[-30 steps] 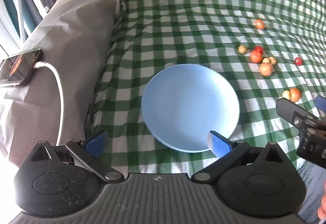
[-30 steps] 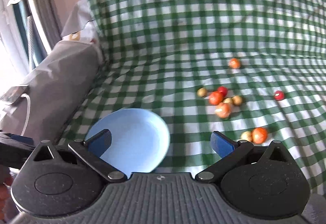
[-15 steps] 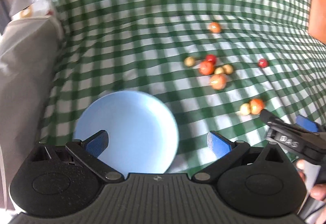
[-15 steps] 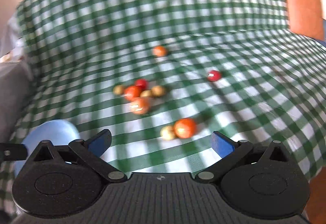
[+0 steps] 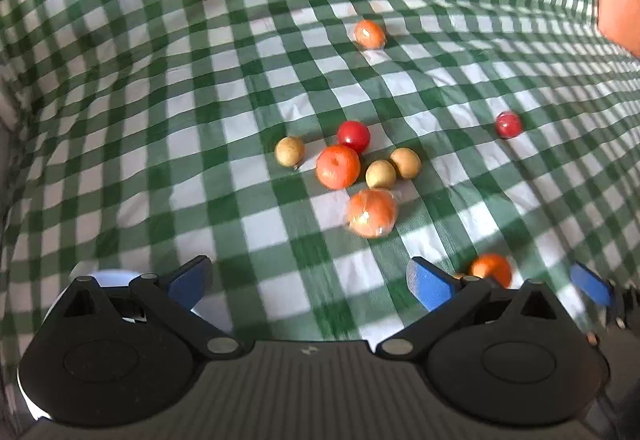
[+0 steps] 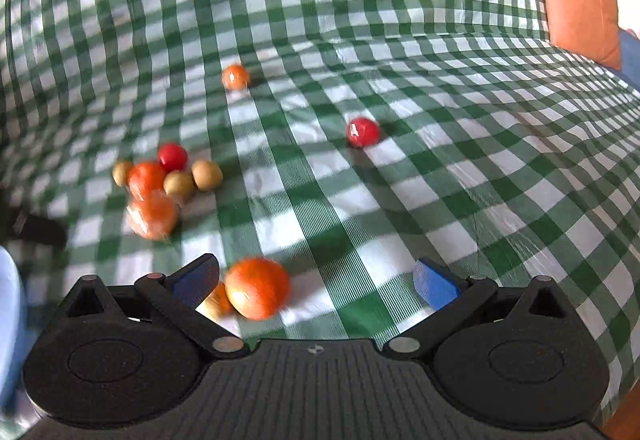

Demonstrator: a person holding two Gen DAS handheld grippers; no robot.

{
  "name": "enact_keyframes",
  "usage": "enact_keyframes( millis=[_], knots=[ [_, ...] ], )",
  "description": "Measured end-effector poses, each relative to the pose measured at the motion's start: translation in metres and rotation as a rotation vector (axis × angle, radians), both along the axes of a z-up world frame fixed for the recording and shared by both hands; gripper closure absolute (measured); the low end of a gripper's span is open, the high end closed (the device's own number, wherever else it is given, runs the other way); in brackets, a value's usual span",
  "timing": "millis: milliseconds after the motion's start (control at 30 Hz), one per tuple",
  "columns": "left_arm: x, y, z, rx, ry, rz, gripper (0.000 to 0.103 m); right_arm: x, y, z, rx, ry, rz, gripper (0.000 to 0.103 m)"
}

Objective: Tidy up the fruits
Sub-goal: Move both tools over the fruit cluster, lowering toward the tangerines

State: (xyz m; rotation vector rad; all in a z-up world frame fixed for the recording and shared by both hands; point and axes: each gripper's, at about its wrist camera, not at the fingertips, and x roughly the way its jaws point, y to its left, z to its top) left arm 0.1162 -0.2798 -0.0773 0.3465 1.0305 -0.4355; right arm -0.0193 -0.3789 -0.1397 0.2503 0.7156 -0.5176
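The green-checked cloth [image 6: 400, 180] carries scattered fruit. The right gripper [image 6: 316, 282] has its fingers spread wide, gripping nothing, low over an orange fruit [image 6: 257, 288] beside its left finger. The left gripper [image 5: 308, 280] is equally wide apart and empty, facing the fruit cluster [image 5: 352, 168]; a blue plate [image 5: 108, 278] edge shows behind it.

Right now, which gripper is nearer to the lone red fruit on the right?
Right. The right gripper has the lone red fruit almost straight ahead; the left gripper sits farther away, with it off to its right.
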Motion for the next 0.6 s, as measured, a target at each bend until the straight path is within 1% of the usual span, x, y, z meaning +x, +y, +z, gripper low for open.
enact_keyframes(
  millis=[67, 200, 267, 367, 433, 500, 533, 600],
  knots=[
    [0.012, -0.015, -0.016, 0.02, 0.005, -0.016, 0.0, 0.002, -0.002, -0.003, 0.017, -0.02, 0.011, 0.001],
    [0.026, -0.033, -0.035, 0.041, 0.009, -0.063, 0.0, 0.009, 0.005, -0.009, -0.019, -0.011, 0.07, 0.001],
    [0.034, -0.039, -0.043, 0.048, 0.013, -0.057, 0.0, 0.01, 0.009, -0.01, -0.049, -0.022, 0.078, 0.001],
    [0.044, -0.046, -0.055, 0.069, 0.042, -0.047, 0.0, 0.014, 0.004, -0.012, -0.043, -0.041, 0.077, 0.001],
    [0.049, -0.05, -0.062, 0.086, 0.084, -0.054, 0.0, 0.015, 0.006, -0.012, -0.059, -0.04, 0.075, 0.001],
    [0.05, -0.049, -0.064, 0.085, 0.112, -0.059, 0.0, 0.015, 0.008, -0.012, -0.084, -0.035, 0.08, 0.001],
    [0.051, -0.048, -0.063, 0.074, 0.112, -0.056, 0.0, 0.015, 0.01, -0.011, -0.093, -0.032, 0.088, 0.001],
    [0.052, -0.045, -0.059, 0.04, 0.097, -0.049, 0.007, 0.013, 0.012, -0.008, -0.084, -0.041, 0.124, 0.002]
  ],
)
